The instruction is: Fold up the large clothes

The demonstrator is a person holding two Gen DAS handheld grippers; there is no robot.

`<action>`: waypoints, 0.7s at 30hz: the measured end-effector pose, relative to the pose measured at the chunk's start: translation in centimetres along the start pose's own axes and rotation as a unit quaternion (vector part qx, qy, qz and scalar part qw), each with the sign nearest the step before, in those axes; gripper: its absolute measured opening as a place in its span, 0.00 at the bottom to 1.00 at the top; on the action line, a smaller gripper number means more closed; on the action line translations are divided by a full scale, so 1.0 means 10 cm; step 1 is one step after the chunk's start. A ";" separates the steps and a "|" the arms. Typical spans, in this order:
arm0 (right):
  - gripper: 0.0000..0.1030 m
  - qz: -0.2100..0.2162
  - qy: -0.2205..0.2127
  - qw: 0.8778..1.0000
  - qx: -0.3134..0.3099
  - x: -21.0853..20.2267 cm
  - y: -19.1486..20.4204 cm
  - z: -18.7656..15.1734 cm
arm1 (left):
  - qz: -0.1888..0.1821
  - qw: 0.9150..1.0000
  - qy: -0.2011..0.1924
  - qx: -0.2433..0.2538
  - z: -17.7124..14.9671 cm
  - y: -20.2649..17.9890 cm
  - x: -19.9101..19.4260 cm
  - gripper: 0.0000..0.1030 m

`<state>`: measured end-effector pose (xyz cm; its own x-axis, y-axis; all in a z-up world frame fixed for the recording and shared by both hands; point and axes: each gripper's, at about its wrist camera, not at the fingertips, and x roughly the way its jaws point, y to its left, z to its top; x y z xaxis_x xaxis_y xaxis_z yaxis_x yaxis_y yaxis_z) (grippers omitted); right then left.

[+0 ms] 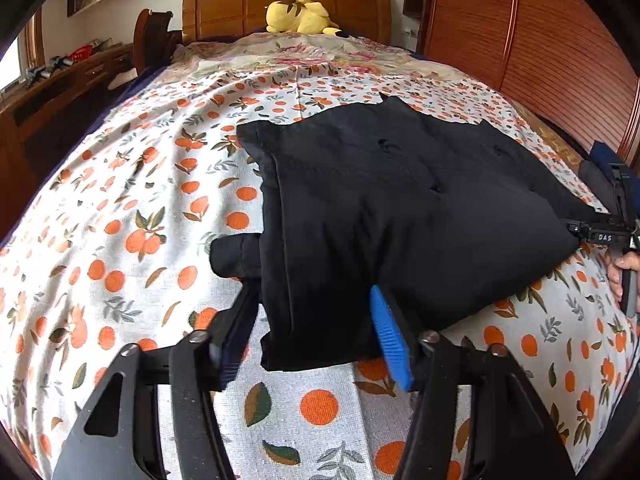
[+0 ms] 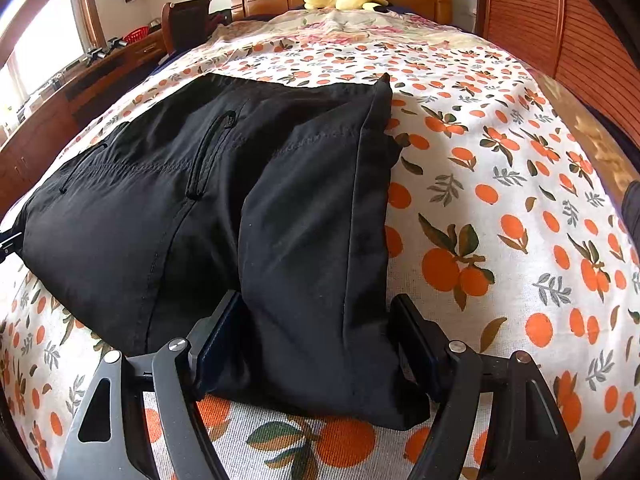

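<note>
1. A folded pair of black trousers (image 1: 400, 208) lies on a bed sheet printed with oranges (image 1: 120, 208), near the foot of the bed.
2. The left gripper (image 1: 316, 332) straddles the near left edge of the folded garment; its jaws stand spread, fabric between them, not pinched.
3. The right gripper (image 2: 316, 344) frames the near right corner of the trousers (image 2: 208, 208), jaws likewise spread wide with cloth lying between the fingers.
4. In the left wrist view, the right gripper (image 1: 616, 236) shows at the far edge, a hand (image 1: 624, 276) on its handle.
5. A yellow plush toy (image 1: 300, 16) rests against the wooden headboard (image 1: 224, 12).
</note>
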<state>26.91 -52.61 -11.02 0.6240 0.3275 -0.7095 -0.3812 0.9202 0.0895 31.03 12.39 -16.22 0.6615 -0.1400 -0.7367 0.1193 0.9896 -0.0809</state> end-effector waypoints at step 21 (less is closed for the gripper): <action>0.24 0.044 -0.024 0.997 -0.062 -1.07 0.23 -0.46 | 0.005 1.000 -0.010 0.011 -0.43 -0.33 -0.93 0.07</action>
<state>16.14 -54.96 -6.44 0.6156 0.4180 -0.6680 -0.5153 0.8549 0.0601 21.33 10.53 -11.98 0.6771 -0.1302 -0.7242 0.1278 0.9901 -0.0585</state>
